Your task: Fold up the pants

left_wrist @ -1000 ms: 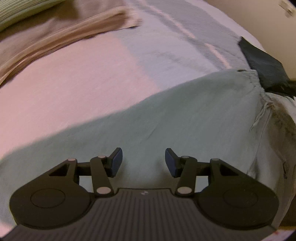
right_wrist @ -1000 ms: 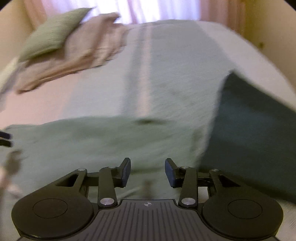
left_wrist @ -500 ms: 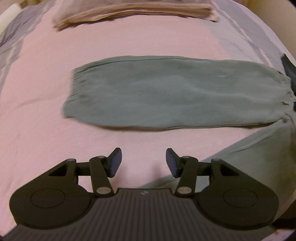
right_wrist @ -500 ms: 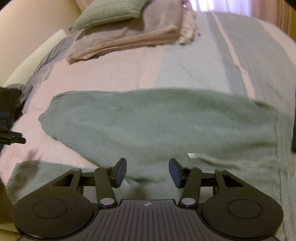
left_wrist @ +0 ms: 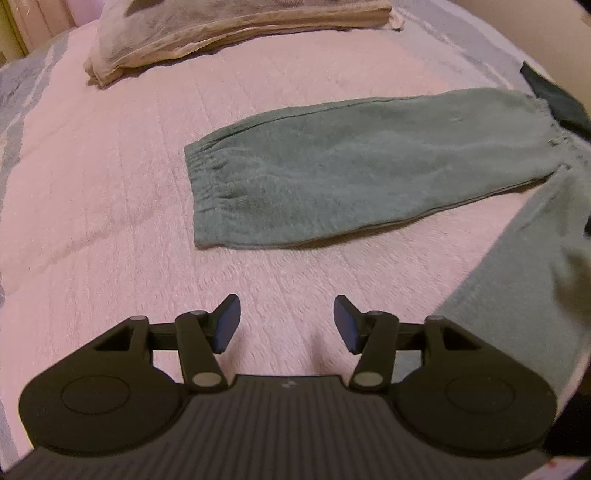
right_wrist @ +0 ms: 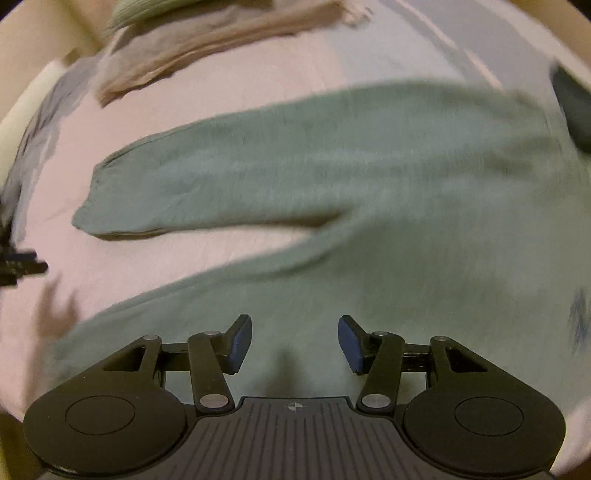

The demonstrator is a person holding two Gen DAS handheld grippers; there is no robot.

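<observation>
I see the green pants [left_wrist: 354, 162] lying flat on the bed [left_wrist: 103, 206], spread in a V: one leg runs across the middle of the left wrist view, its gathered, ribbed cuff [left_wrist: 212, 199] pointing left, and the other leg angles down toward the lower right, where the frame edge cuts it off. The cloth looks soft and fleecy, with a slight nap and faint creases. The bed cover under it is a pink quilted fabric with shallow stitched lines, giving way to pale grey-blue stripes toward the far side.

My left gripper [left_wrist: 286, 325] hangs over bare pink cover, near the cuff but apart from it, its dark blue-padded fingers [left_wrist: 227, 325] spread wide with nothing between them. My right gripper [right_wrist: 294, 343] is just as wide and empty, poised above the nearer leg close to where the two legs meet.

At the head of the bed lies a folded beige blanket [left_wrist: 236, 26], thick and layered at its edges, with a ribbed green pillow [right_wrist: 147, 11] on top, barely showing. A dark garment [left_wrist: 557, 99] sits beside the waistband, mostly cut off. The right wrist view is smeared with blur, so the weave and seams there are hard to read, and I cannot identify the dark object at its left edge.
</observation>
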